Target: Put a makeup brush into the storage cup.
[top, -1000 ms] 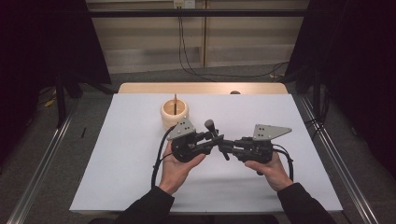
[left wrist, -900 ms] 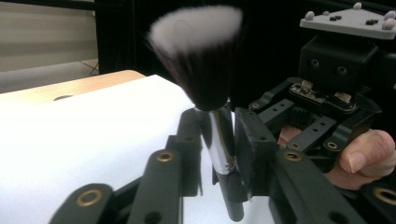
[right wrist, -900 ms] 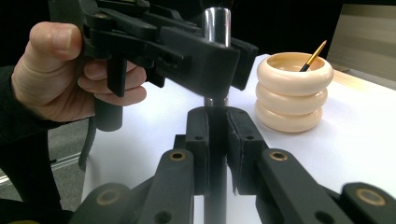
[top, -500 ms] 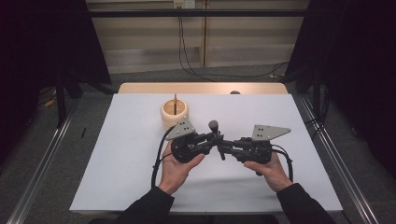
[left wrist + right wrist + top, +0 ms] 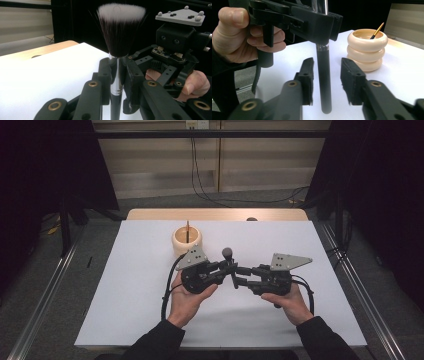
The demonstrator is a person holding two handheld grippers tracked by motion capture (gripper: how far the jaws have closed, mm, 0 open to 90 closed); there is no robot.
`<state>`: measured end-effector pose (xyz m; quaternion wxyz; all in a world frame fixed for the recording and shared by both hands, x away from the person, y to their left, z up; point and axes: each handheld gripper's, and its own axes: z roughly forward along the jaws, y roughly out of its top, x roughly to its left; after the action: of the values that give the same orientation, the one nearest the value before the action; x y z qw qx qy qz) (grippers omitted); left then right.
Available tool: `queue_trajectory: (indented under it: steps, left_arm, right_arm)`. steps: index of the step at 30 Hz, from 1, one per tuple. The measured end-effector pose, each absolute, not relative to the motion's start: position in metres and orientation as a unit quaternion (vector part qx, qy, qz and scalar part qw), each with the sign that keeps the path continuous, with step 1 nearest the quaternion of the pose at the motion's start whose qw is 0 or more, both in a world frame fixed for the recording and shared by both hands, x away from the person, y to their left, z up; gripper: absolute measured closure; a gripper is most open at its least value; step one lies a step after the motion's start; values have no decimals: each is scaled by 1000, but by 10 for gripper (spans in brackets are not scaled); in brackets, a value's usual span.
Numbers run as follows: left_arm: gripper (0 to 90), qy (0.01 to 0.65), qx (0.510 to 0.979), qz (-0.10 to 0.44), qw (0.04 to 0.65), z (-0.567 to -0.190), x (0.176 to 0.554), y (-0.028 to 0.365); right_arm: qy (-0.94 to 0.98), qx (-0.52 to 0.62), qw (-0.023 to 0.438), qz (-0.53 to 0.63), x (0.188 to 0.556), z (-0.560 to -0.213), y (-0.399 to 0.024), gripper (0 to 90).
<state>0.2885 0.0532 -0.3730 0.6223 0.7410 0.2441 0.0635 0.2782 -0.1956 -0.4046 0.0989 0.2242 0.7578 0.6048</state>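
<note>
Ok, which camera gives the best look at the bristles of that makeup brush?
The left gripper view: the brush stands upright, close up, with its dark, white-tipped bristles spread wide above the silver ferrule. The right gripper view has just its dark handle hanging down between open jaws. In the high view the bristle head is a small dark knob.

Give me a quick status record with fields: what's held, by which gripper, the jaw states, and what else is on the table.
held item: makeup brush with dark, white-tipped bristles, silver ferrule, black handle, upright
left gripper: shut on the ferrule
right gripper: jaws have just been opening; pads apart from the handle between them
holder: cream ribbed ring-stacked cup standing apart, beyond the grippers
in holder: thin gold-handled brush, leaning
surface: white table cover
</note>
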Motion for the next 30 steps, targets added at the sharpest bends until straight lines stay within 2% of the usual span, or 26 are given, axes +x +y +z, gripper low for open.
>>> queue_trajectory:
  steps: [2, 10, 13, 16, 20, 27, 30]
  left_arm:
    - [776, 245, 741, 65, 621, -373, 289, 54]
    - [776, 240, 739, 63, 626, -370, 291, 59]
    - [776, 240, 741, 65, 623, -368, 290, 59]
    - [776, 241, 742, 65, 622, -367, 291, 60]
    - [776, 240, 745, 64, 619, -367, 292, 62]
    - [775, 241, 746, 68, 617, -364, 291, 67]
    - [775, 242, 743, 68, 620, -363, 291, 69]
  right_arm:
    - [761, 224, 94, 602, 278, -405, -196, 506]
    - [756, 228, 102, 605, 278, -404, -198, 263]
    - [754, 229, 101, 607, 278, -404, -199, 225]
    - [752, 229, 101, 609, 278, -404, -200, 137]
    - [755, 225, 105, 607, 277, -403, -203, 83]
    - [752, 237, 117, 604, 275, -402, -208, 71]
    - [743, 261, 138, 600, 272, -401, -211, 71]
